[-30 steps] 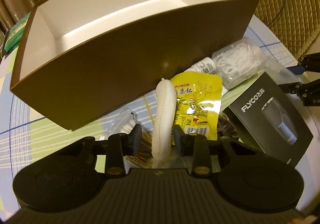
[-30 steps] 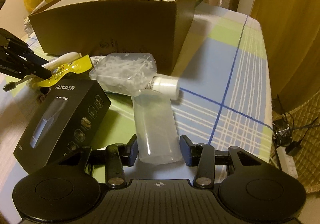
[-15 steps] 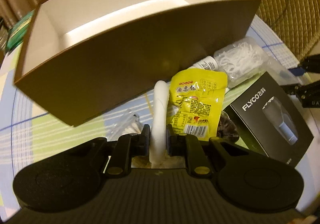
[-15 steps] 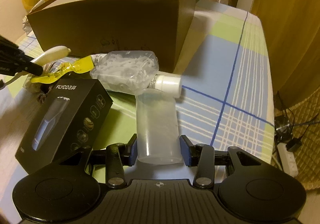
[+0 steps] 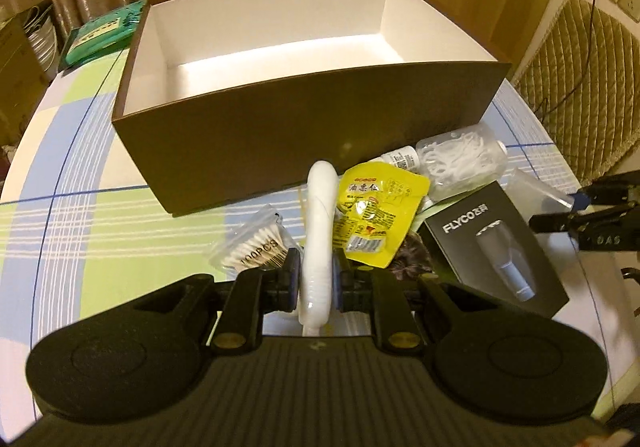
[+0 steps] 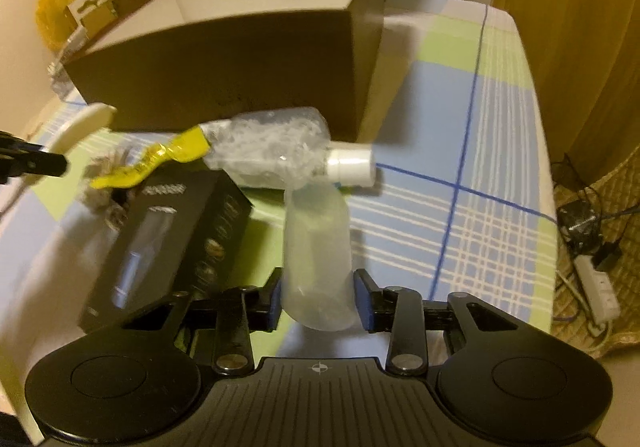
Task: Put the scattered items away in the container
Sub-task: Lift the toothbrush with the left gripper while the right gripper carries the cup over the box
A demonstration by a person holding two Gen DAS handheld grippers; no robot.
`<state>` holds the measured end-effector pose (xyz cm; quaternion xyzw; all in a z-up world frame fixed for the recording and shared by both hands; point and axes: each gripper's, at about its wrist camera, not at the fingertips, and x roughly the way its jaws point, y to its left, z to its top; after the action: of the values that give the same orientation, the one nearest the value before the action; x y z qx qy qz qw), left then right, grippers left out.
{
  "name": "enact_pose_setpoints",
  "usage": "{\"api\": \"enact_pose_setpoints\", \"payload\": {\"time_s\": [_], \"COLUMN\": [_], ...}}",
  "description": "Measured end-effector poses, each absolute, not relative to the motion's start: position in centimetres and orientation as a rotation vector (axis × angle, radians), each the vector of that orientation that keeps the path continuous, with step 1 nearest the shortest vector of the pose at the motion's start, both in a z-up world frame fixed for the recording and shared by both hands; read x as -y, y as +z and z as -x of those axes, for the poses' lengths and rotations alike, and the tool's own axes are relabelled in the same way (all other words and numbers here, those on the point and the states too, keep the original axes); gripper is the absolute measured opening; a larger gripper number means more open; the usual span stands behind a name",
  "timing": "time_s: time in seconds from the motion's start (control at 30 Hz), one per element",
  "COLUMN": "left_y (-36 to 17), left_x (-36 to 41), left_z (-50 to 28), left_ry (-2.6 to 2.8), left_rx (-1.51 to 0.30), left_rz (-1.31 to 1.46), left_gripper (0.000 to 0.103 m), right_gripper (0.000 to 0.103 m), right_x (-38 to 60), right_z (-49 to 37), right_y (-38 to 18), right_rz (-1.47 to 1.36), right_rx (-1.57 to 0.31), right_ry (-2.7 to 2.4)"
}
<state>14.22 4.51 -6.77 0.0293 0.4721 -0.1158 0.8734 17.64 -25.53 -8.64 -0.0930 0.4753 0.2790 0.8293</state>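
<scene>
My left gripper point(image 5: 316, 279) is shut on a white curved plastic handle point(image 5: 318, 207), held a little above the pile in front of the brown box point(image 5: 304, 119). The box is open and white inside. In the pile lie a yellow snack packet point(image 5: 376, 215), a bag of cotton swabs point(image 5: 256, 247), a bag of floss picks point(image 6: 272, 151) and a black FLYCO carton point(image 5: 492, 243). The jaws of my right gripper point(image 6: 319, 299) are closing, and a clear plastic bottle point(image 6: 316, 239) sits between them with both pads touching its sides.
A small white-capped bottle point(image 6: 352, 167) lies by the box's near corner. The checked tablecloth point(image 6: 460, 207) stretches to the right. A green packet point(image 5: 104, 31) lies behind the box. A quilted chair point(image 5: 580, 79) and a power strip point(image 6: 596, 287) are beyond the table's edge.
The left jaws closed on the white handle and lifted it, so the box now looks farther and lower. The right jaws narrowed onto the clear bottle, which tilted slightly.
</scene>
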Motion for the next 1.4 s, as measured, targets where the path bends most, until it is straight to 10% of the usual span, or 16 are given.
{"api": "enact_pose_setpoints", "payload": {"time_s": [0.3, 0.4, 1.4], "left_y": [-6.0, -5.7, 0.1], "left_x": [-4.3, -4.5, -5.0], "left_z": [-11.7, -11.1, -15.4], "left_ry": [-0.155, -0.130, -0.215], "left_rx": [-0.986, -0.981, -0.848], "left_rz": [-0.031, -0.025, 0.006], "left_gripper": [0.013, 0.013, 0.013], "right_gripper": [0.049, 0.029, 0.029], "right_x": [25.1, 24.7, 19.7], "right_z": [-18.3, -18.4, -18.6], "right_y": [-9.2, -9.4, 1.9], "right_rz": [0.292, 0.319, 0.052], "right_rx": [-0.944, -0.949, -0.826], "right_ry": [0.585, 0.597, 0.667]}}
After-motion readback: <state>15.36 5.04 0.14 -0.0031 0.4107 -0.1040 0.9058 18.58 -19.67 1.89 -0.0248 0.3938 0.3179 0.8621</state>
